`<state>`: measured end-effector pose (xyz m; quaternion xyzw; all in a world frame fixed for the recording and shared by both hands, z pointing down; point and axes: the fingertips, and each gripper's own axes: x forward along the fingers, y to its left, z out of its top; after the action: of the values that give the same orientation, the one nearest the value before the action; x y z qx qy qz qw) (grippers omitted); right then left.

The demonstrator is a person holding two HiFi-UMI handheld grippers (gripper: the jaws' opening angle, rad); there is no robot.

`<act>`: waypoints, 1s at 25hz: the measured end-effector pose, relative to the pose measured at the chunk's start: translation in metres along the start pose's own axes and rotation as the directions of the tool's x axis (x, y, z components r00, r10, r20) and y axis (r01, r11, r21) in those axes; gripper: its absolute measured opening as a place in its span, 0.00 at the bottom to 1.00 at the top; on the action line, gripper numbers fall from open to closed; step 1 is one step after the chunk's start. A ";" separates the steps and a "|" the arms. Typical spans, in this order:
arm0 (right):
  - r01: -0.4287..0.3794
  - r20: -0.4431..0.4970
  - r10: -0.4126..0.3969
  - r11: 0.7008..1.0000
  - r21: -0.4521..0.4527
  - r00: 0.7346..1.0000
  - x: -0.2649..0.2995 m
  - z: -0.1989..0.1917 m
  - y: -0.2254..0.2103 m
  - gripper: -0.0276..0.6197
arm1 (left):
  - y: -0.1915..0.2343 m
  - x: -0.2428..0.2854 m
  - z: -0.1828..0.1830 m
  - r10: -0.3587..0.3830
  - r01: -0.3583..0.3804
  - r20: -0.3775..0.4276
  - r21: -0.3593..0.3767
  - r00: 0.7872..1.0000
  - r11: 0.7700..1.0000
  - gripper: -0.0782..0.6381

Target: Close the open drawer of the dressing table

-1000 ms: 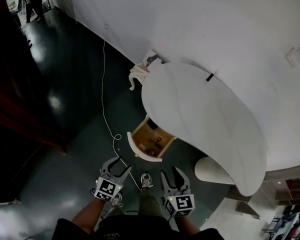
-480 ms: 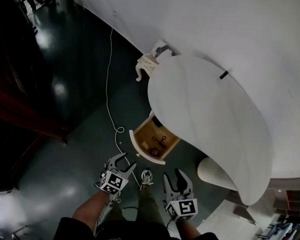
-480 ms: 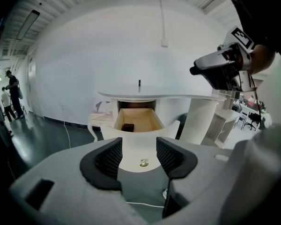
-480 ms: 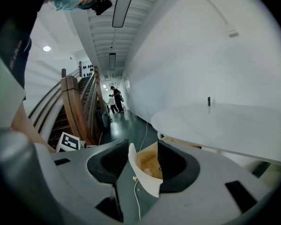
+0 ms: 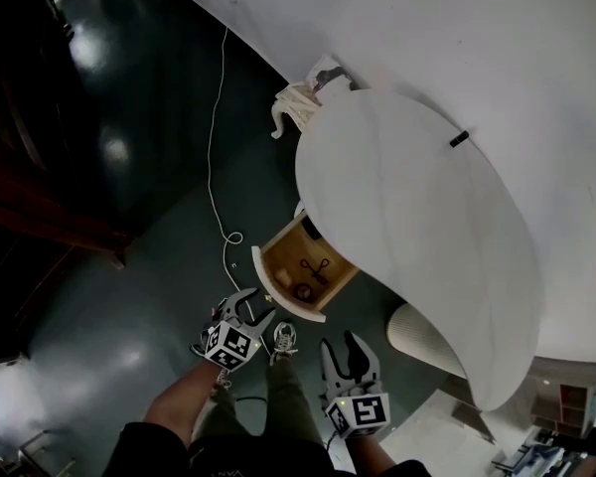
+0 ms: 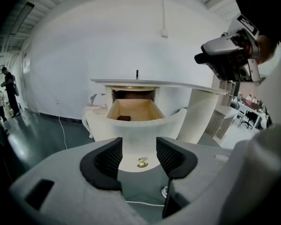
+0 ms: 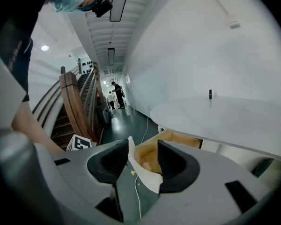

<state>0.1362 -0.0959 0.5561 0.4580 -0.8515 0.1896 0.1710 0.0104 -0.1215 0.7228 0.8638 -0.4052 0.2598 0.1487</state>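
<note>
The dressing table has a white oval top. Its drawer stands pulled out toward me, with a wooden inside holding a small dark scissor-like item and a round thing. My left gripper is open just short of the drawer's curved white front. In the left gripper view the brass knob shows between the open jaws of the left gripper, apart from them. My right gripper is open, lower and further back. In the right gripper view the drawer sits beyond the right gripper.
A white cable trails over the dark floor left of the table. A small ornate white stand sits by the wall. A ribbed white cylinder stands under the table's right end. A wooden staircase rises on the left.
My left gripper has moved forward, closer to the drawer front. The right gripper has dropped back a little. The drawer is as far out as before.
</note>
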 end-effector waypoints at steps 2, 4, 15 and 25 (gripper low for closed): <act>-0.005 -0.032 0.005 1.000 -0.006 0.999 0.001 0.000 -0.001 0.33 | 0.000 0.006 0.002 0.002 -0.002 0.006 -0.004 1.000 1.000 0.42; -0.006 -0.060 0.006 1.000 0.005 0.998 0.001 -0.003 -0.005 0.33 | -0.001 0.012 0.005 0.004 -0.004 0.013 -0.009 1.000 1.000 0.42; -0.018 -0.073 0.019 1.000 0.019 0.997 0.012 0.003 -0.018 0.33 | 0.000 0.022 0.012 0.015 -0.015 0.022 -0.027 1.000 1.000 0.42; -0.035 -0.073 0.036 0.999 0.016 0.997 0.016 0.012 -0.032 0.33 | 0.007 0.056 0.039 0.019 -0.018 0.060 -0.020 0.998 1.000 0.42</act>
<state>0.1536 -0.1292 0.5587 0.4368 -0.8512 0.2156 0.1953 0.0481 -0.1788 0.7229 0.8659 -0.4201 0.2313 0.1422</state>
